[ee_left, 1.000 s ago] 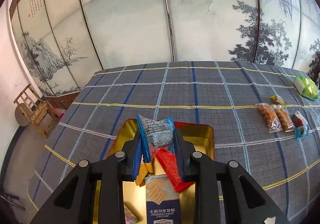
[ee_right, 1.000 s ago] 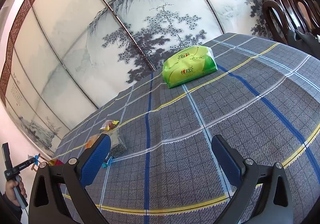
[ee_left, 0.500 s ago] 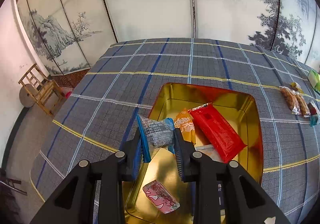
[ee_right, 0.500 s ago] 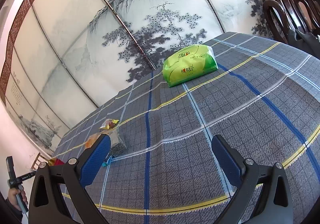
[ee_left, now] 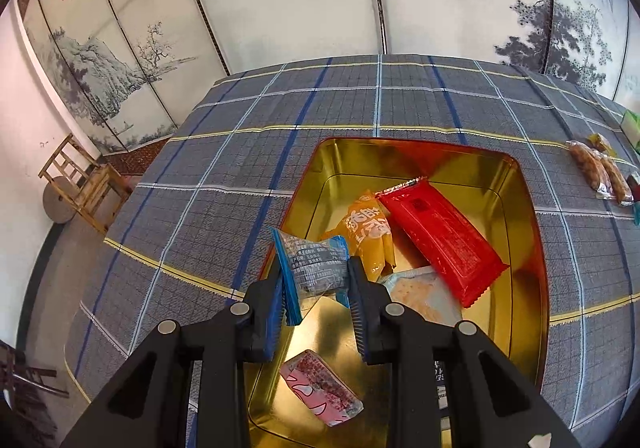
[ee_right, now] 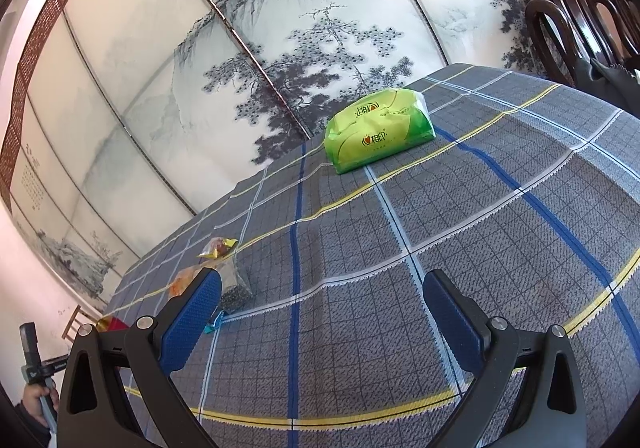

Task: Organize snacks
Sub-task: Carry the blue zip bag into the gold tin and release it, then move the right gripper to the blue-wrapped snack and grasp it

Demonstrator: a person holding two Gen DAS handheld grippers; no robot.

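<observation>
My left gripper (ee_left: 316, 272) is shut on a clear snack packet with blue ends (ee_left: 312, 266), held above the left rim of a gold tin (ee_left: 524, 248). In the tin lie a red packet (ee_left: 438, 240), an orange packet (ee_left: 370, 232), a pale packet (ee_left: 420, 292) and a pink packet (ee_left: 320, 388). More loose snacks (ee_left: 600, 172) lie on the cloth at the far right. My right gripper (ee_right: 320, 300) is open and empty, low over the cloth, with loose snacks (ee_right: 218, 248) to its left.
A green tissue pack (ee_right: 376, 128) lies on the checked tablecloth (ee_right: 360, 248) near the painted screen. Dark wooden chairs (ee_right: 580, 28) stand at the table's right side. A small wooden chair (ee_left: 80, 184) stands on the floor to the left of the table.
My left gripper has moved over the tin with the blue-ended packet in it, so the tin's inside now shows in full. The right gripper has hardly moved.
</observation>
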